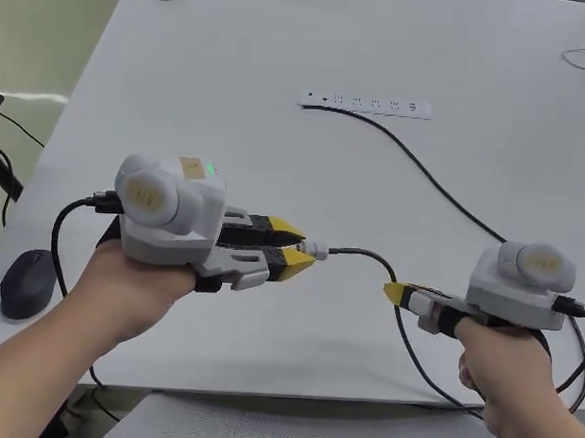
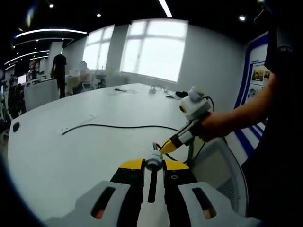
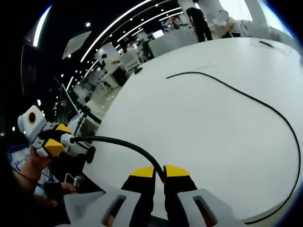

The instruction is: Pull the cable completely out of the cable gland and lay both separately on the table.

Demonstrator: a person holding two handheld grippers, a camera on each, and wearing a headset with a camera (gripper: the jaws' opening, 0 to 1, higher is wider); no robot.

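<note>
Both grippers are held up above the near edge of the white desk (image 1: 276,142).

The left gripper (image 1: 302,246) has its yellow-tipped jaws clenched on a small pale grey plastic cable gland (image 1: 315,249), which sits right at the tips. In its own view the gland (image 2: 154,161) sits between them, seen head-on.

The right gripper (image 1: 396,293) has its jaws clamped on the thin black cable (image 1: 363,252), a short way back from the gland. In its own view the cable (image 3: 113,139) arcs out from the pinch toward the other gripper.

The cable is in the gland, not yet drawn out. A short curved run spans the two grippers, and the rest hangs below the right one toward the desk edge.

Handling, as I judge it:
- The gland looks light, hard and smooth, and is likely to twist in the tips if the pull goes off-axis.
- The cable looks limp and rubbery, so the sheath may slide in the jaws if the seal grips.
- The best hold is close to the gland, pulling straight along its bore.

A white power strip (image 1: 369,104) lies far back on the desk with a black lead (image 1: 428,180). I cannot tell whether that lead joins the held cable, since the run is hidden behind the right gripper. A dark computer mouse (image 1: 26,282) sits at the left edge.
</note>
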